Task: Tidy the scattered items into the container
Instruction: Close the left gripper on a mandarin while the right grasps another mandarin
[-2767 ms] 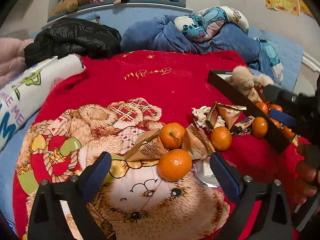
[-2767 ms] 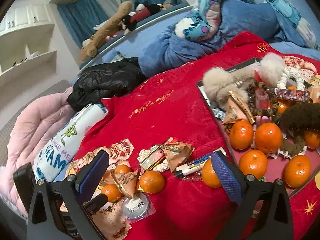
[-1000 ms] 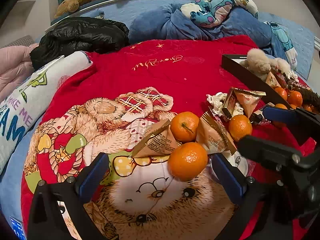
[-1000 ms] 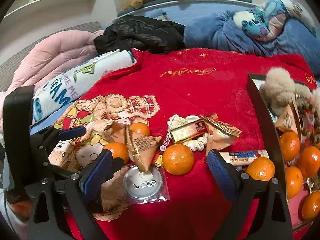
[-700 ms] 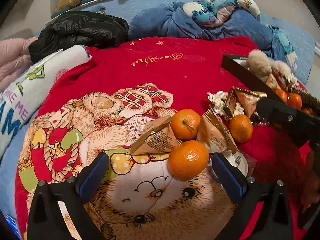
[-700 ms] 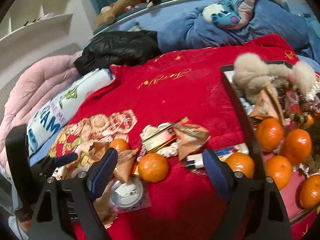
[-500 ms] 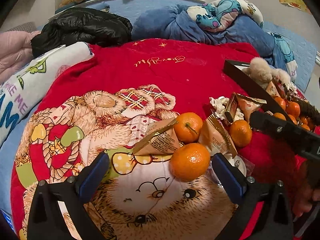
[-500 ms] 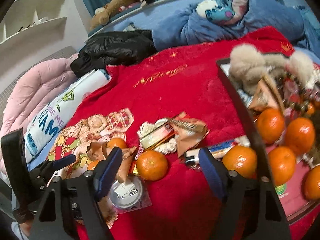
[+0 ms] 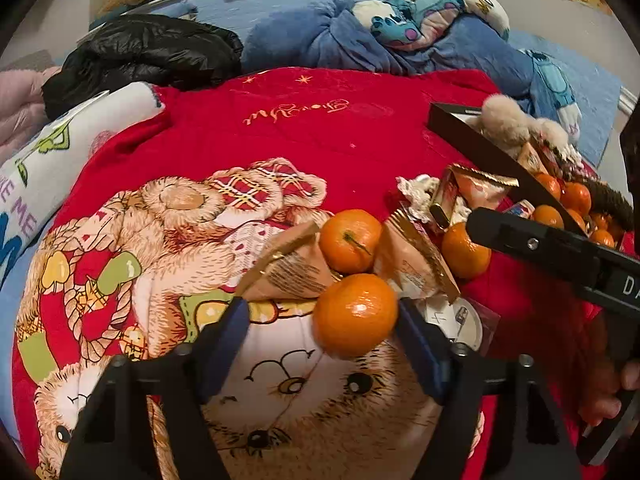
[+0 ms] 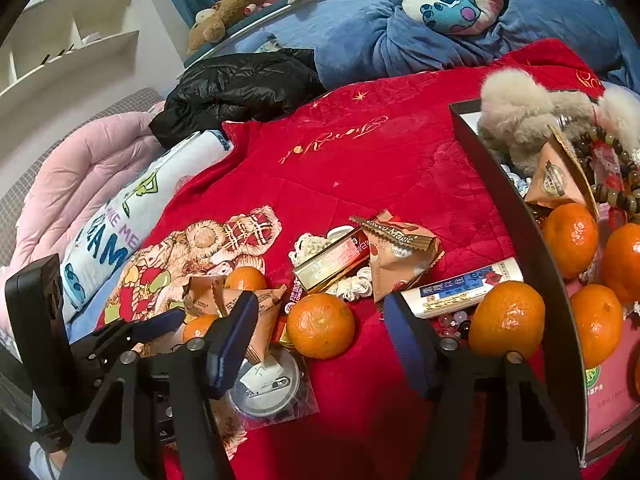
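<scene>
Scattered items lie on a red bear blanket (image 9: 304,132). In the left wrist view my left gripper (image 9: 322,330) is open, its pads either side of the nearest mandarin (image 9: 355,314), the right pad close to it. Behind are another mandarin (image 9: 350,240), two brown snack packets (image 9: 294,270) and a round badge in plastic (image 9: 458,322). In the right wrist view my right gripper (image 10: 320,326) is open, with a mandarin (image 10: 321,325) between its pads. A dark-walled box (image 10: 524,216) at the right holds several mandarins, a fluffy toy and beads.
In the right wrist view a gold bar (image 10: 334,260), a snack packet (image 10: 400,252), a white tube (image 10: 460,288) and another mandarin (image 10: 506,320) lie beside the box wall. A black jacket (image 10: 240,84), a white pillow (image 10: 120,216) and blue bedding (image 10: 400,28) lie behind the blanket.
My left gripper has moved forward, so the nearest mandarin now sits between its pads. My right gripper has moved closer to the mandarin in front of it.
</scene>
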The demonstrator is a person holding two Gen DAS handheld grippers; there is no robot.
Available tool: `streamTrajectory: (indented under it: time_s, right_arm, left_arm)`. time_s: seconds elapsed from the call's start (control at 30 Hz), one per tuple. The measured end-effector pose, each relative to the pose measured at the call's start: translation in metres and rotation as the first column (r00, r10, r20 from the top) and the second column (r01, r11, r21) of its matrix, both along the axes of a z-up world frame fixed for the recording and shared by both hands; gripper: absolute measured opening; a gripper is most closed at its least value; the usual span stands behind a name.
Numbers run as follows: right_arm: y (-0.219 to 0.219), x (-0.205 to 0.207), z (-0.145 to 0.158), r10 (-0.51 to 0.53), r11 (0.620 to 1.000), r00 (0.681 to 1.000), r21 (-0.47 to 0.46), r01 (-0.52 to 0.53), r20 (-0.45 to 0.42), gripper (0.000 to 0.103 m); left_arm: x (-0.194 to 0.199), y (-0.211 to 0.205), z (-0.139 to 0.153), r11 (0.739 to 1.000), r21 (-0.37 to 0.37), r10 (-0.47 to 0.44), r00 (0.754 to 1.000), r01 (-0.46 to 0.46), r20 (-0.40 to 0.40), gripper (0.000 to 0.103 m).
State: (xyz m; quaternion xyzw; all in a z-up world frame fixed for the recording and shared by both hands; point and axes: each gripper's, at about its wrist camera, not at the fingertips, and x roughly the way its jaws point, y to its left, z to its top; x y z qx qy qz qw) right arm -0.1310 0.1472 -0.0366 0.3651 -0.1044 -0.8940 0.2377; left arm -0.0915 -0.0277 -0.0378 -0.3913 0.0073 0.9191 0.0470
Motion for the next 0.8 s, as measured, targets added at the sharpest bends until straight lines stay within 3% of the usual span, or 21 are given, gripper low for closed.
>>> streamTrajectory:
  time_s: [0.13, 0.37, 0.53, 0.63, 0.8]
  right_arm:
    - [-0.004, 0.004, 0.000, 0.028, 1.000, 1.000, 0.005, -0.028, 0.000, 0.061]
    - [-0.008, 0.003, -0.007, 0.043, 0.999, 0.999, 0.014, -0.043, 0.026, 0.051]
    - [-0.010, 0.001, -0.010, 0.029, 0.999, 0.999, 0.040, -0.031, 0.037, 0.045]
    - [-0.015, 0.000, -0.013, 0.029, 0.997, 0.999, 0.067, -0.031, 0.043, 0.043]
    - [-0.020, -0.007, -0.021, 0.040, 0.996, 0.996, 0.082, -0.046, 0.074, 0.038]
  left_arm:
    - [0.002, 0.007, 0.000, 0.999, -0.003, -0.033, 0.999, 0.033, -0.001, 0.053]
    - [0.003, 0.004, 0.000, 0.999, 0.026, -0.027, 1.000, 0.026, 0.003, 0.053]
    - [0.005, 0.007, 0.001, 0.999, 0.030, -0.038, 0.999, 0.038, -0.009, 0.042]
    - [0.006, 0.009, 0.001, 0.999, 0.017, -0.039, 0.999, 0.039, -0.013, 0.042]
    - [0.006, 0.005, 0.002, 0.998, 0.060, -0.031, 0.999, 0.032, -0.011, 0.041]
